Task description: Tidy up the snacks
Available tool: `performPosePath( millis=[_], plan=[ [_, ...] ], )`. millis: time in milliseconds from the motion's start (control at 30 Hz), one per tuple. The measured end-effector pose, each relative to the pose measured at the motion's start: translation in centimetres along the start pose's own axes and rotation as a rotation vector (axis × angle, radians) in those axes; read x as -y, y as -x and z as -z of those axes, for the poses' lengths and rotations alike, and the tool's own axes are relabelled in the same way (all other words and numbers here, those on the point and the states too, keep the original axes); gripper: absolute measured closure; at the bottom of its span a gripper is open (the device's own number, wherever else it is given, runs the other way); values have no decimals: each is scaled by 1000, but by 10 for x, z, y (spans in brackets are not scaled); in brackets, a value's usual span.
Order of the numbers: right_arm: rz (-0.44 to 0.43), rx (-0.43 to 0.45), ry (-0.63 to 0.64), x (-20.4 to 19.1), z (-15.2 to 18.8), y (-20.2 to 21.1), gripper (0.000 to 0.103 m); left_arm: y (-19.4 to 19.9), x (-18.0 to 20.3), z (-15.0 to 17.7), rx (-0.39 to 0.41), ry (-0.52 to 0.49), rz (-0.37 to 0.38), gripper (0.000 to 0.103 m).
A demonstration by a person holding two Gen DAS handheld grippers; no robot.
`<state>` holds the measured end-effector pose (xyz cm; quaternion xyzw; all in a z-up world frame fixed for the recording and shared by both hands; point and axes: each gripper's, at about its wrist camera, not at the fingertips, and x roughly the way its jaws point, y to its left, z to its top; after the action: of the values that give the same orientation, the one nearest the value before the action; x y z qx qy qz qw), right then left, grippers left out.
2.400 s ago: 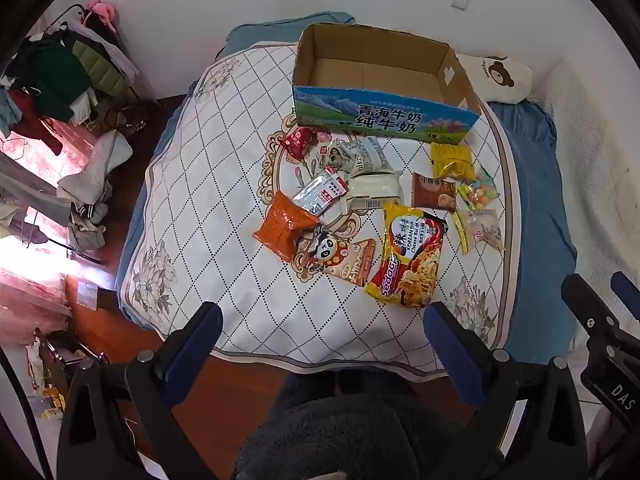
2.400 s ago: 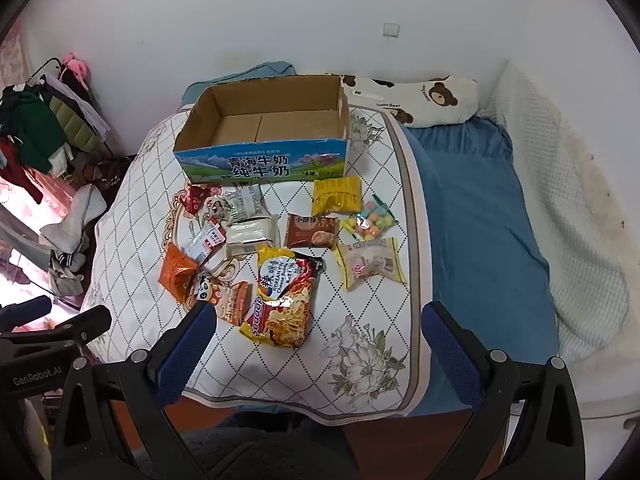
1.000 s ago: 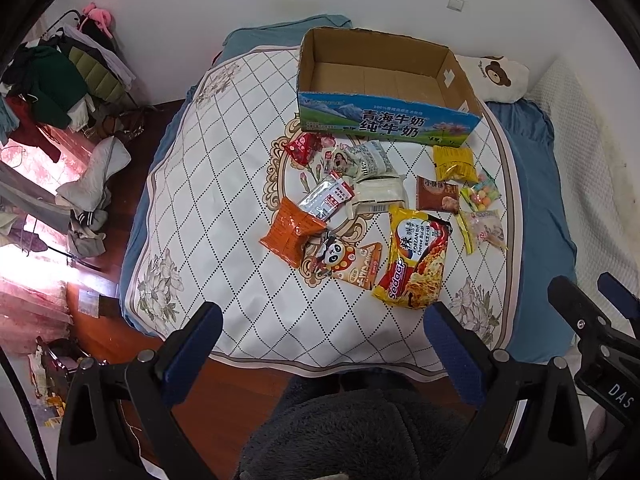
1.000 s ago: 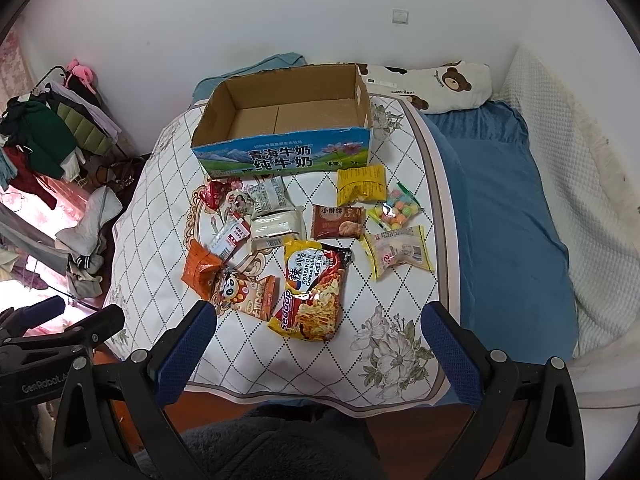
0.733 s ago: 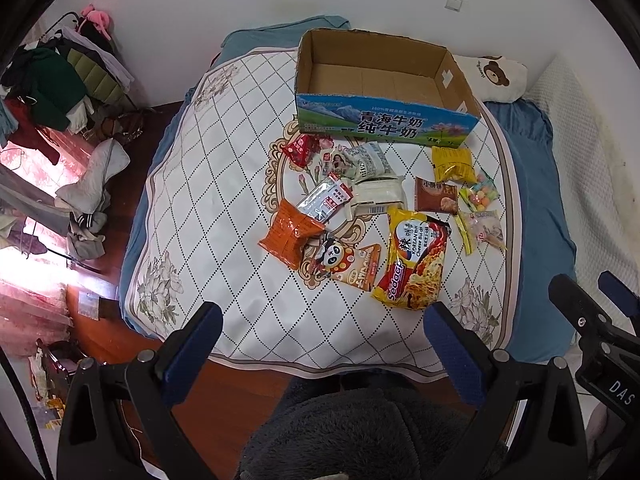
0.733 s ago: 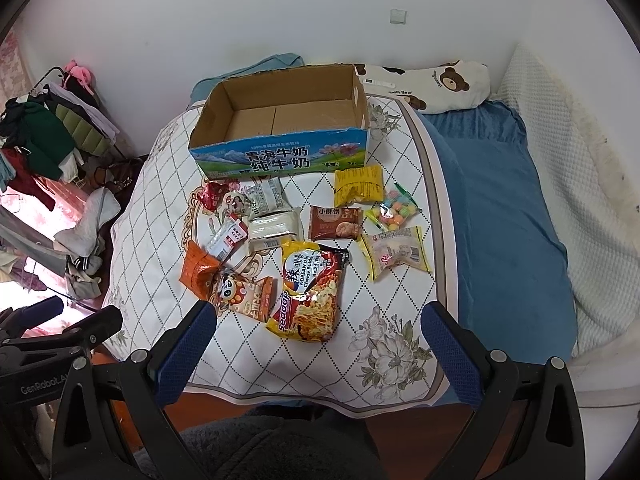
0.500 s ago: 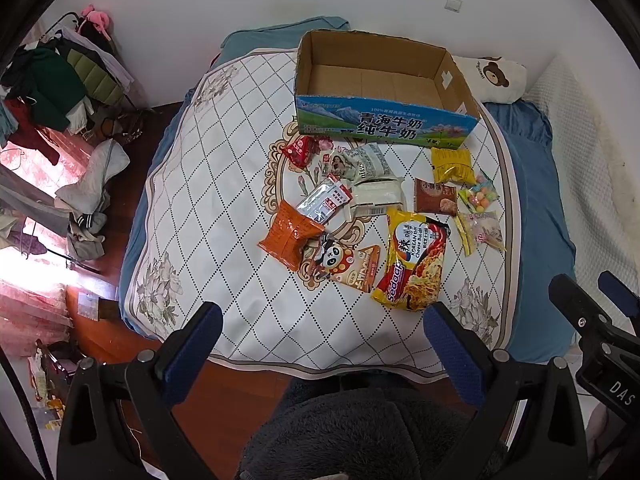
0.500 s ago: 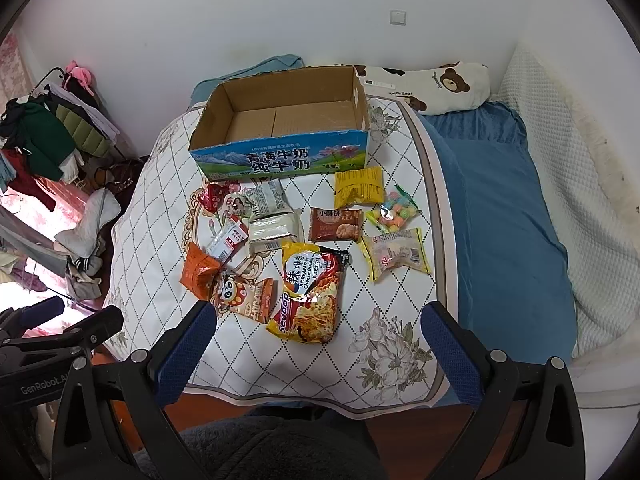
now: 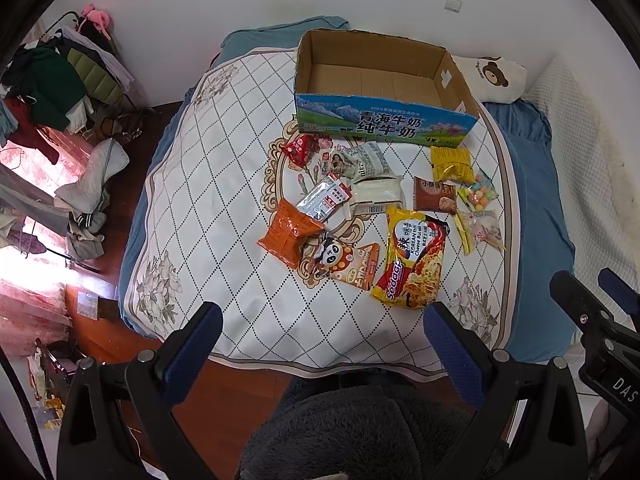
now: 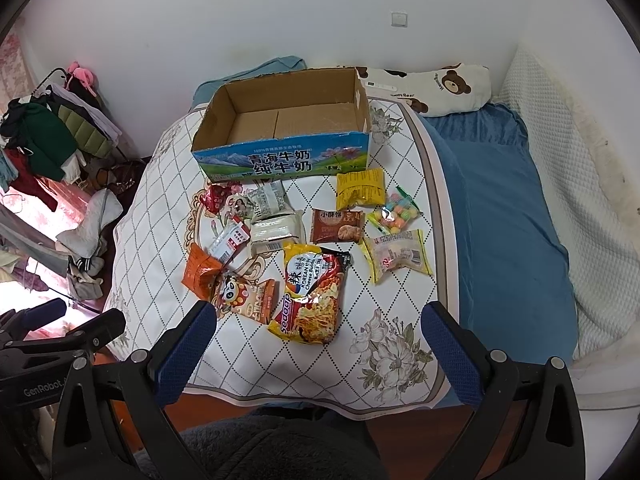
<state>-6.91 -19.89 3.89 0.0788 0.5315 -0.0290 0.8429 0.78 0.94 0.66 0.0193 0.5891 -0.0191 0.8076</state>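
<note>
An empty open cardboard milk box stands at the far side of a quilted bed cover. Several snack packs lie in front of it: a yellow noodle pack, an orange bag, a panda pack, a brown biscuit pack, a yellow pack and candy bags. My left gripper and right gripper are open and empty, held high above the bed's near edge.
A bear-print pillow lies behind the box. A blue sheet covers the bed's right side. Clothes hang on a rack at the left, over a wooden floor. My dark fleece sleeve is below.
Both views have shifted only slightly; the grippers stay open and hover. No snack has moved.
</note>
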Motion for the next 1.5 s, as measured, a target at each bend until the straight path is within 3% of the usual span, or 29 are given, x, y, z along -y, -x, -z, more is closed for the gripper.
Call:
performPosePath(
  millis=[933, 1033, 1167, 1300, 1500],
  plan=[
    [-1, 7, -25, 4, -3, -7, 0, -2, -3, -2, 13, 33, 3, 0],
    [-14, -23, -55, 10, -8, -40, 0, -29, -14, -10, -20, 87, 2, 0],
    [1, -96, -93, 18, -9, -116, 0, -84, -33, -19, -118, 176, -6, 0],
    [-39, -233, -147, 18, -3, -207, 0, -152, -48, -24, -259, 309, 74, 1],
    [-42, -321, -174, 11, 12, -284, 0, -247, -54, -26, -438, 534, 228, 4]
  ],
)
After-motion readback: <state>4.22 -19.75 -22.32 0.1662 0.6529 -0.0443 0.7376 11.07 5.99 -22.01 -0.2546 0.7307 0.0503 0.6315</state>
